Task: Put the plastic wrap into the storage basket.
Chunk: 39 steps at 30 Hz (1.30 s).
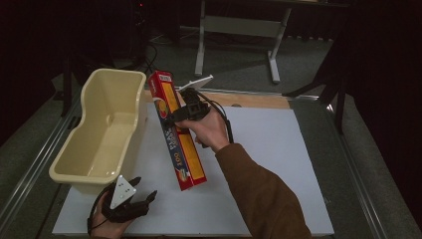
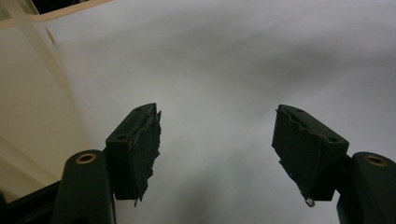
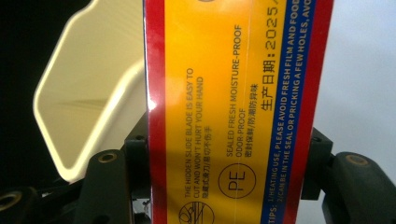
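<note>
The right gripper had the long red and yellow box clamped across its width, jaws pressed flat on both red edges, and in the right gripper view the box stood straight up between the two black jaws with its printed yellow face toward the camera. From the high view the box hung in the air above the white board on the table, slanted, its far end up by the right rim of the cream plastic tub and its near end pointing down toward the near middle of the board. The person's right hand and brown sleeve reached in from the near side to carry it. The tub sat at the left of the board, and the right gripper view caught its pale rim just left of the box. Down at the near left corner, the left gripper rested low by the near end of the tub, jaws spread wide with nothing between them; the left gripper view showed bare white board past the two pads and the tub's wall at the left
</note>
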Each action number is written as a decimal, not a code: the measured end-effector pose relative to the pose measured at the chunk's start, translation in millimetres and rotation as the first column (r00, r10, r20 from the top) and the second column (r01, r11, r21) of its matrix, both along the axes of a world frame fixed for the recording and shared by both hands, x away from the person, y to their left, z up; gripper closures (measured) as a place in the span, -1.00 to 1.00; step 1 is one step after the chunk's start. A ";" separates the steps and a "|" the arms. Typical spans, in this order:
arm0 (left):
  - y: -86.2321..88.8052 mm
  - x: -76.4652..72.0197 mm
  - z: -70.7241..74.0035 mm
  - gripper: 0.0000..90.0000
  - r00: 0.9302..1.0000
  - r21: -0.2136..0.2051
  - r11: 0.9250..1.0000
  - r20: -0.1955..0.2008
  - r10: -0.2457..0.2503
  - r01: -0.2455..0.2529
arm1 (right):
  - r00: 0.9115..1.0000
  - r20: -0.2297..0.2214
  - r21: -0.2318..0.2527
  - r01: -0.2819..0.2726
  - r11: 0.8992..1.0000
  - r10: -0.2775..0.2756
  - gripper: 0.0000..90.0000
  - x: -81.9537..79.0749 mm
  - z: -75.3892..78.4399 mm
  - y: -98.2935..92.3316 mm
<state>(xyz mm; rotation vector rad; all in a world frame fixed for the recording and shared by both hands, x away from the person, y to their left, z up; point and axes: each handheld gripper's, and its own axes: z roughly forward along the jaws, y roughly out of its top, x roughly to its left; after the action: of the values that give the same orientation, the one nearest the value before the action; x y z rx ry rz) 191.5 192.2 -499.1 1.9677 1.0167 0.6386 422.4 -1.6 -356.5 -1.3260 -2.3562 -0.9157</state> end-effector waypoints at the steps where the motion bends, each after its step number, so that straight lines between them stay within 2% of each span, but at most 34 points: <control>1: -0.2 -0.4 -0.1 -0.29 1.000 0.001 1.000 0.000 -0.002 0.002 | 1.000 0.008 -0.001 -0.004 1.000 0.004 -0.11 0.1 2.1 4.2; 5: -0.2 -0.6 -0.4 -0.29 1.000 0.002 1.000 0.001 -0.004 0.004 | 1.000 0.017 0.002 0.002 1.000 -0.002 -0.11 4.1 10.2 19.0; 8: 0.4 -0.5 -0.4 -0.29 1.000 -0.003 1.000 0.004 -0.001 0.001 | 1.000 0.011 0.040 0.019 0.999 -0.019 -0.11 9.8 14.3 27.1; 12: 1.6 0.0 -1.0 -0.29 1.000 -0.009 1.000 -0.001 0.002 -0.002 | 0.998 -0.040 0.114 0.044 0.992 -0.040 -0.11 19.1 16.1 36.1; 13: 1.6 0.0 -1.0 -0.29 1.000 -0.009 1.000 -0.001 0.002 -0.002 | 0.998 -0.040 0.114 0.044 0.992 -0.040 -0.11 19.1 16.1 36.1; 14: 0.9 0.1 -0.8 -0.29 1.000 -0.013 1.000 0.000 -0.003 0.003 | 0.997 -0.072 0.164 0.047 0.985 -0.036 -0.12 24.7 15.2 41.5; 16: -1.1 0.7 -0.9 -0.29 1.000 -0.010 1.000 0.000 -0.010 0.010 | 0.994 -0.102 0.200 0.051 0.978 -0.030 -0.11 27.5 13.5 46.1; 21: -4.3 0.3 -0.7 -0.29 1.000 -0.007 1.000 0.006 -0.024 0.024 | 0.991 -0.124 0.232 0.069 0.970 -0.041 -0.12 30.0 10.1 57.6; 22: -4.9 0.1 -0.8 -0.29 1.000 -0.010 1.000 0.008 -0.028 0.029 | 0.988 -0.149 0.262 0.063 0.963 -0.024 -0.12 32.1 9.5 61.9; 23: -5.2 -0.2 -0.8 -0.29 0.999 -0.010 0.999 0.010 -0.030 0.030 | 0.988 -0.149 0.262 0.063 0.963 -0.024 -0.12 32.1 9.5 61.9; 24: -5.1 -0.2 -0.8 -0.29 0.999 -0.010 0.999 0.012 -0.031 0.031 | 0.988 -0.155 0.289 0.065 0.955 -0.021 -0.12 32.2 10.3 65.6; 27: -4.2 0.0 -0.8 -0.29 1.000 -0.012 1.000 0.011 -0.028 0.028 | 0.988 -0.152 0.288 0.068 0.955 -0.024 -0.11 31.3 11.7 71.7; 28: -3.0 -0.5 -0.5 -0.29 1.000 -0.019 1.000 0.016 -0.025 0.025 | 0.988 -0.150 0.301 0.072 0.951 -0.027 -0.12 31.1 12.8 77.6; 29: -3.0 -0.5 -0.5 -0.29 1.000 -0.019 1.000 0.016 -0.025 0.025 | 0.988 -0.150 0.301 0.072 0.951 -0.027 -0.12 31.1 12.8 77.6; 30: -2.4 -0.9 -0.3 -0.29 1.000 -0.025 0.999 0.018 -0.023 0.023 | 0.985 -0.172 0.335 0.091 0.938 -0.034 -0.12 31.2 11.7 82.4; 32: -1.8 -1.1 -0.3 -0.29 1.000 -0.029 0.999 0.017 -0.022 0.022 | 0.979 -0.200 0.371 0.122 0.921 -0.049 -0.12 31.6 8.6 86.2; 34: -1.4 -0.9 -0.3 -0.29 1.000 -0.033 0.999 0.018 -0.025 0.025 | 0.974 -0.212 0.386 0.154 0.910 -0.075 -0.12 31.4 6.3 90.8; 35: -1.4 -0.9 -0.3 -0.29 1.000 -0.033 0.999 0.018 -0.025 0.025 | 0.974 -0.212 0.386 0.154 0.910 -0.075 -0.12 31.4 6.3 90.8; 36: -1.0 -0.7 -0.2 -0.29 1.000 -0.036 0.999 0.018 -0.026 0.026 | 0.974 -0.203 0.397 0.173 0.901 -0.098 -0.12 30.3 4.8 94.8; 39: -0.7 -0.7 -0.2 -0.29 0.999 -0.040 0.999 0.019 -0.026 0.027 | 0.973 -0.200 0.425 0.189 0.885 -0.112 -0.12 28.5 3.1 99.2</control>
<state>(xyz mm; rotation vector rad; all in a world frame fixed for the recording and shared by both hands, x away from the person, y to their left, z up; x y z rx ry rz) 190.9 191.6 -499.3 1.9338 0.9832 0.6161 451.0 97.6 -353.3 -1.3428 -1.7899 -1.2399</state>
